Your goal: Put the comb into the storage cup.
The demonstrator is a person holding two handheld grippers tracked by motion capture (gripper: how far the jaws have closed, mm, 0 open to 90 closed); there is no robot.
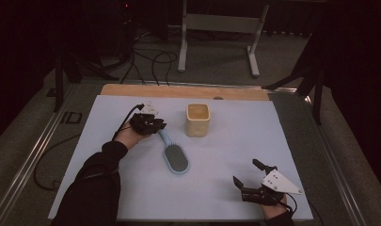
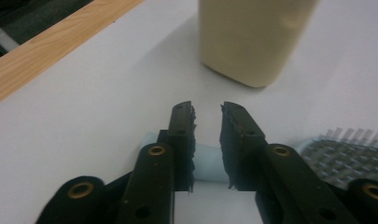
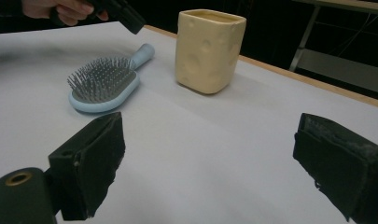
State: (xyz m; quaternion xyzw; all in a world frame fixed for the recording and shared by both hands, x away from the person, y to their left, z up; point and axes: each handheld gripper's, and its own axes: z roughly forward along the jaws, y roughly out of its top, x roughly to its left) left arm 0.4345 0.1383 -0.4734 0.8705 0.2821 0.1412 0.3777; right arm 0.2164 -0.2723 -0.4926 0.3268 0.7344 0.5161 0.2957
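1. Left gripper [image 1: 155, 125]: sat at the far left of the table [image 1: 226, 197], at the handle end of the brush [image 1: 173, 155]. In the left gripper view its jaws were narrow, one pad on each side of the pale blue handle [image 2: 207, 163], pads at or very near contact. I judged it a grip just forming on the handle; whether the pads pressed firmly could not be told.

2. Left hand [image 1: 129, 136]: forearm in a dark sleeve came in from the near left, wrist bent so the gripper pointed right and down toward the handle, cable trailing off behind.

3. Brush: lay flat, bristles up, left of centre; handle pointed far, head near. Its handle end lay just left of the cup [image 1: 198, 119], apart from it.

4. Cup: cream, upright, open top, far centre, untouched.

5. Step in hand, as judged: taking the brush by the handle.
   - Close squarely across the handle, not at its very tip, so it would not pivot.
   - Confirm a firm pinch before lifting; a smooth handle might slip.
   - Lift straight up, keeping the head clear of the cup.

6. Right gripper [image 1: 249, 176]: rested at the near right edge, well apart from brush and cup. Jaws stood wide apart with nothing between them, pointing toward the far left.

7. Right hand [image 1: 273, 209]: low at the near edge, grey plate on top of the gripper.
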